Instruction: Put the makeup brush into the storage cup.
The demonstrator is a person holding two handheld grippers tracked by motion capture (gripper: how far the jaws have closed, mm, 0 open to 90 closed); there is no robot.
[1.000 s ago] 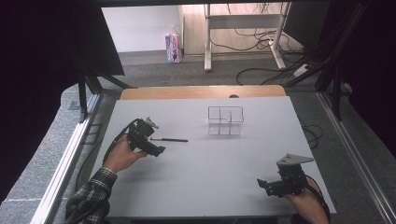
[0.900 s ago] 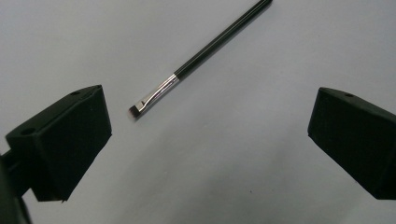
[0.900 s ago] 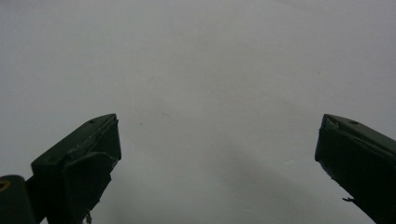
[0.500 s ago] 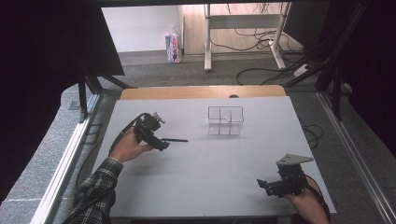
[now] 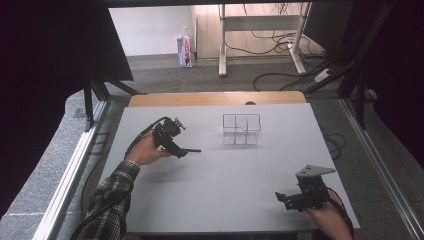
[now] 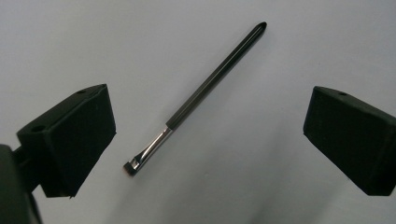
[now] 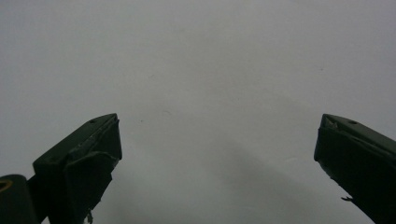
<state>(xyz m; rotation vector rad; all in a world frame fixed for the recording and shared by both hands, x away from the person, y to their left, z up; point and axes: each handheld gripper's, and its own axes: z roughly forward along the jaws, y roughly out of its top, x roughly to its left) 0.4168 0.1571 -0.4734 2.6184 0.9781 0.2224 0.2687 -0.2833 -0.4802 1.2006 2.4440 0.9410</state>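
A thin black makeup brush with a silver ferrule lies flat on the white table; in the high view the brush rests left of centre. My left gripper hovers right over its bristle end, jaws wide apart, open, the brush lying between them untouched. In the left gripper view my left gripper straddles the brush. My right gripper rests near the front right corner, open, with bare table between its jaws in the right gripper view.
A clear divided organiser box stands on the table right of the brush. A wooden strip edges the table's far side. Cables and desk legs lie on the floor beyond.
My left gripper has moved right and forward, closing in over the brush's near end. The brush and my right gripper have stayed put.
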